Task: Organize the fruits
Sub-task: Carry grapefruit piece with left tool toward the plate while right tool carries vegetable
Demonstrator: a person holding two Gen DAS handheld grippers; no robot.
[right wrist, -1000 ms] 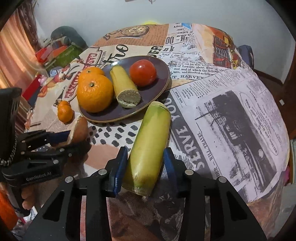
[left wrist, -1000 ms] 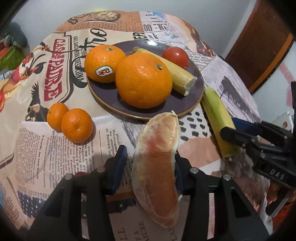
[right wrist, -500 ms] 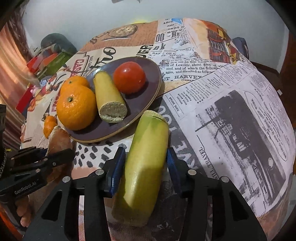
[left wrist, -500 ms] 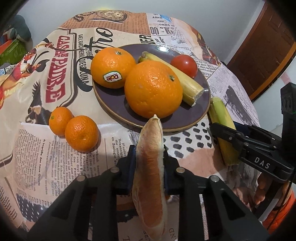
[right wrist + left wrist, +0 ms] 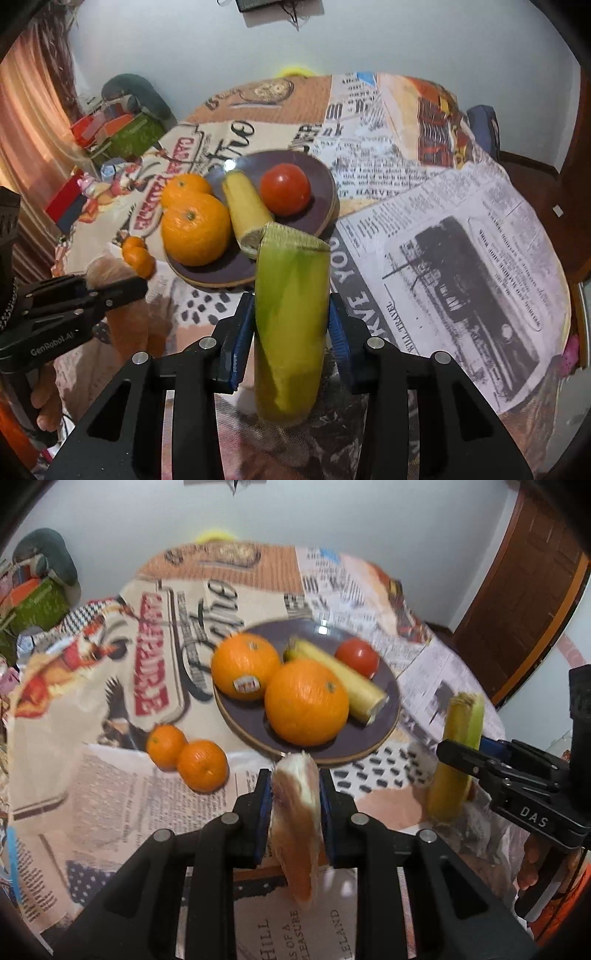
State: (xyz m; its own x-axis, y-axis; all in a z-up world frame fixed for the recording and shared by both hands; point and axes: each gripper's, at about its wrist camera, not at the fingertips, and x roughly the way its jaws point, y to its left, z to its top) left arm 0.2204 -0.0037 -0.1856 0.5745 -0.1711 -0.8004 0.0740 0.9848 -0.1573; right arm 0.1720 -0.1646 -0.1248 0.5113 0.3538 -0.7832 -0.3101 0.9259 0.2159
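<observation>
Two hand-held grippers clamp fruit above newsprint tablecloth (image 5: 122, 812): left (image 5: 294, 805) pomelo wedge (image 5: 295, 819), right (image 5: 291, 325) banana piece (image 5: 290, 325).

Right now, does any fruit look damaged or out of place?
Yes. The banana on the plate is cut off, its end open, and two mandarins lie off the plate on the tablecloth.

Left wrist view motion-blurred: print on the newspaper-pattern tablecloth (image 5: 110, 775) unreadable, sticker text on the rear orange (image 5: 245, 666) too. Big front orange (image 5: 306, 701) hides the middle of the pale yellow cut banana piece (image 5: 354, 690). In the right wrist view, the yellow-green banana chunk (image 5: 291, 314) covers the dark purple plate's (image 5: 321, 173) near rim.
</observation>
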